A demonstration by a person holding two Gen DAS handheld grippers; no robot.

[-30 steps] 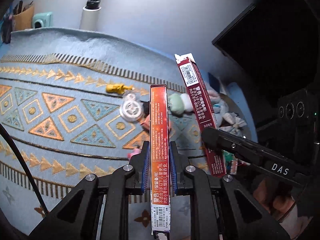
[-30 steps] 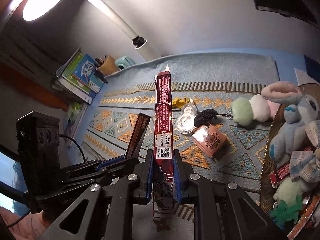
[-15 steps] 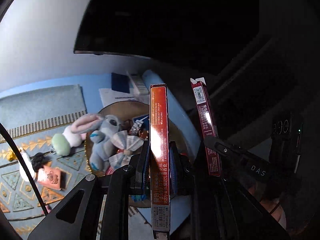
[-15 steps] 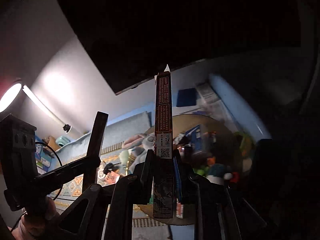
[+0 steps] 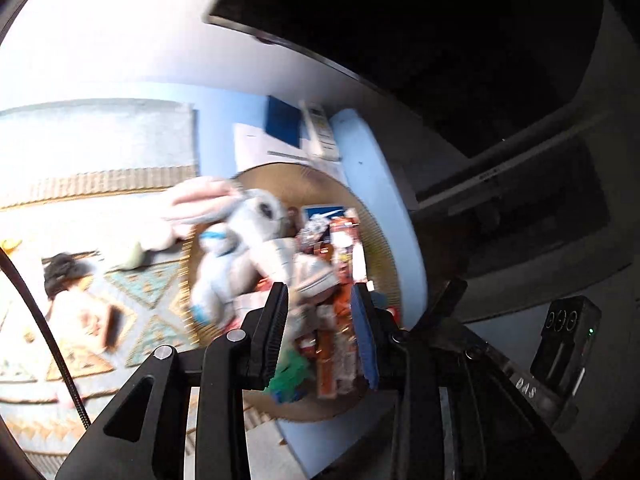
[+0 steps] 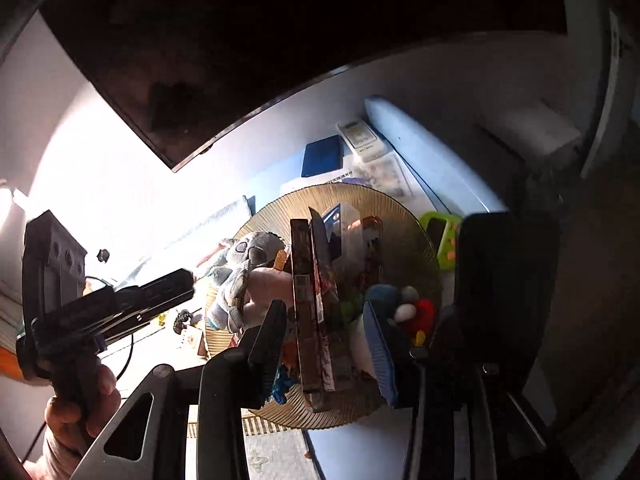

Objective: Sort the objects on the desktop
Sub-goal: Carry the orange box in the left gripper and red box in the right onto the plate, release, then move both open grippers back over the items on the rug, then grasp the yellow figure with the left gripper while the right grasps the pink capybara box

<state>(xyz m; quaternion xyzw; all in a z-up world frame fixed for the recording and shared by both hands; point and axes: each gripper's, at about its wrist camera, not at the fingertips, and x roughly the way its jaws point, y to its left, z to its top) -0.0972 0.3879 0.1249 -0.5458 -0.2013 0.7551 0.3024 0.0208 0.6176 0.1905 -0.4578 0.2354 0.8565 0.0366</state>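
A round golden tray (image 5: 376, 236) (image 6: 404, 216) holds a grey plush rabbit (image 5: 240, 248) (image 6: 248, 256), snack packs and small toys. My left gripper (image 5: 320, 320) is open above the tray; the orange snack box (image 5: 336, 340) lies in the tray below it, free of the pads. My right gripper (image 6: 326, 336) is open too; the dark red snack box (image 6: 308, 312) stands loose between its spread fingers, over the tray. The view is blurred by motion.
A patterned rug (image 5: 80, 184) with a pink item (image 5: 80, 312) and a black charm (image 5: 60, 268) lies left of the tray. A dark monitor (image 5: 400, 20) stands behind. A blue card (image 6: 322, 156), a white remote (image 6: 362, 138) and a green toy (image 6: 440, 240) lie nearby.
Both grippers have opened over the tray and let go of their snack boxes. The orange box has dropped into the tray; the red box is tipping out of the right fingers.
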